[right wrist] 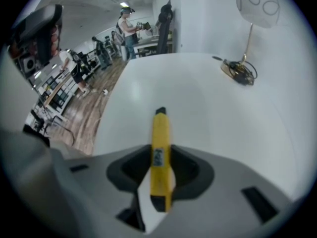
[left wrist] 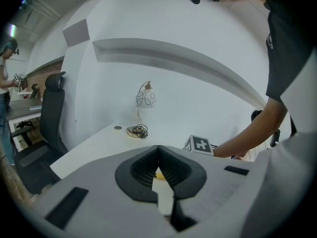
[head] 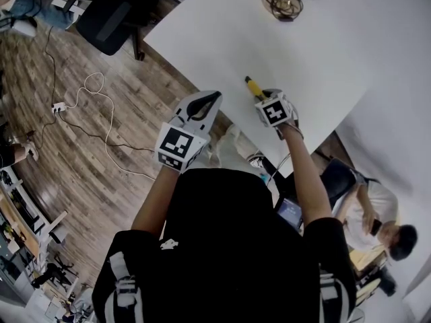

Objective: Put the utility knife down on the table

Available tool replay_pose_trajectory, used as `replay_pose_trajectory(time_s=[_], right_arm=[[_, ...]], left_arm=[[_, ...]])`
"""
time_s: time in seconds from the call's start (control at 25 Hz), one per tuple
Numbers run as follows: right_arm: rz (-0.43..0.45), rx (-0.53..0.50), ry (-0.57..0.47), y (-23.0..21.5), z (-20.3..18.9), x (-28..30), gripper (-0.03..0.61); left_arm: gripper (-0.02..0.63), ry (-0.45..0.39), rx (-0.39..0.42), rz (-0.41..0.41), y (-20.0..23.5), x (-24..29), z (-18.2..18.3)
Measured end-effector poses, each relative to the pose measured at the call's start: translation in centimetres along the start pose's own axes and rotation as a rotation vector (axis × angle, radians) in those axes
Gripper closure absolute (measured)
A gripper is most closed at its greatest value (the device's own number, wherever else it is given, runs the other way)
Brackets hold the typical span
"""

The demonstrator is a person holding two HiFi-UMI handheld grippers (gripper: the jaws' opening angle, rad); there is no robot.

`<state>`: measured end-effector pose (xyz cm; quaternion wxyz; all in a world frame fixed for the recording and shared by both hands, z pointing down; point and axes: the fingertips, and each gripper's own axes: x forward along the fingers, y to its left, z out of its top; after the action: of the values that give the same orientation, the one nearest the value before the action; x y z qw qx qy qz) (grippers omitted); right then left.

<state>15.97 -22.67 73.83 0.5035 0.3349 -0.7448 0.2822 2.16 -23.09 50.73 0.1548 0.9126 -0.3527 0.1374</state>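
A yellow utility knife point(right wrist: 161, 155) with a black tip sticks forward out of my right gripper point(right wrist: 161, 151), which is shut on its body. In the head view the knife point(head: 254, 87) points over the white table point(head: 323, 52) near its front edge, with the right gripper point(head: 268, 99) just behind it. I cannot tell if the knife touches the tabletop. My left gripper point(head: 204, 106) hangs at the table's edge to the left, jaws shut and holding nothing. In the left gripper view its jaws point(left wrist: 158, 148) meet, and the right gripper's marker cube point(left wrist: 201, 144) shows beyond them.
A lamp with a round wire shade point(right wrist: 257, 4) and a coiled cable at its base point(head: 283, 3) stands at the table's far side. A black office chair point(head: 111, 12) and white cables point(head: 101, 106) are on the wooden floor to the left. A person point(head: 377, 214) sits at the lower right.
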Motion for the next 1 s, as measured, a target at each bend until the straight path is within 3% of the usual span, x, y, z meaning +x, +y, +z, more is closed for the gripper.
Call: replay_pose_trajectory(time_s=[0.56,1.0], right_arm=[[-0.042,0.049,-0.055,-0.1,0.7,-2.8,0.433],[-0.113,0.105,-0.234,-0.7,3.7,-8.9,0.495]], left_arm=[[0.593,-0.02,0.025,-0.022,-0.3,-0.8,0.8],[0.592,-0.063,0.076,-0.034,-0.8,-1.1,3.1]])
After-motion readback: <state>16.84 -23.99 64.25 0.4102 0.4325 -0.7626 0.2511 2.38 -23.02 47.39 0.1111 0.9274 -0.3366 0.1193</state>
